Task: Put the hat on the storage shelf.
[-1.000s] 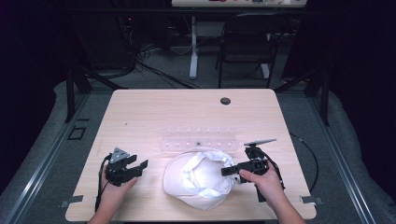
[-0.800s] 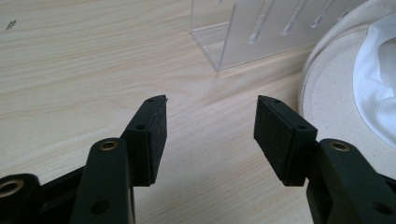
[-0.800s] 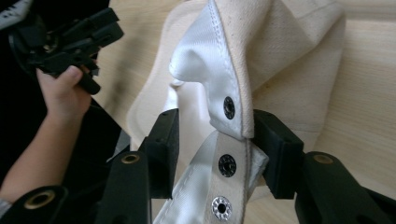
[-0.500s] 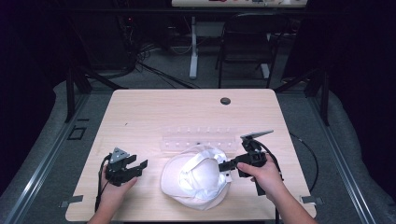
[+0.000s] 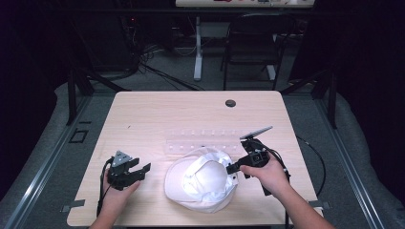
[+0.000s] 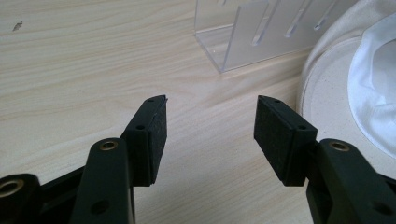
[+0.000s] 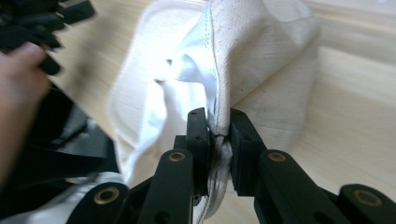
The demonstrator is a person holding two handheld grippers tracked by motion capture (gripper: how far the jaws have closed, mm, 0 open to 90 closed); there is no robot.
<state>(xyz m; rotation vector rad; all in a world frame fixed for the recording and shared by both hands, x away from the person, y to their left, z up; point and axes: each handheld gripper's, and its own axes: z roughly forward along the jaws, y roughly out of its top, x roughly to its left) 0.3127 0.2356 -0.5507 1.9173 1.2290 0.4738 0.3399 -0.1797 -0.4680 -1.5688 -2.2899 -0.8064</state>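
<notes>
A cream-white fabric hat (image 5: 200, 183) lies upside down near the table's front middle, its white lining showing. My right gripper (image 5: 232, 168) is shut on the hat's edge at its right side; in the right gripper view the stitched hat rim (image 7: 219, 93) is pinched between the two pads and lifted off the wood. My left gripper (image 5: 138, 171) rests open on the table to the left of the hat, nothing between its fingers. In the left gripper view the left gripper (image 6: 210, 126) points past the hat's brim (image 6: 327, 88) at the right.
A clear acrylic rack (image 5: 205, 139) with slots lies on the table just behind the hat, also seen as the rack (image 6: 261, 32) ahead of the left gripper. A small dark disc (image 5: 230, 103) sits near the far edge. A chair and desk legs stand beyond the table.
My right gripper has moved left and slightly away with the hat's rim, folding that side up and over. The left gripper has stayed where it was, open.
</notes>
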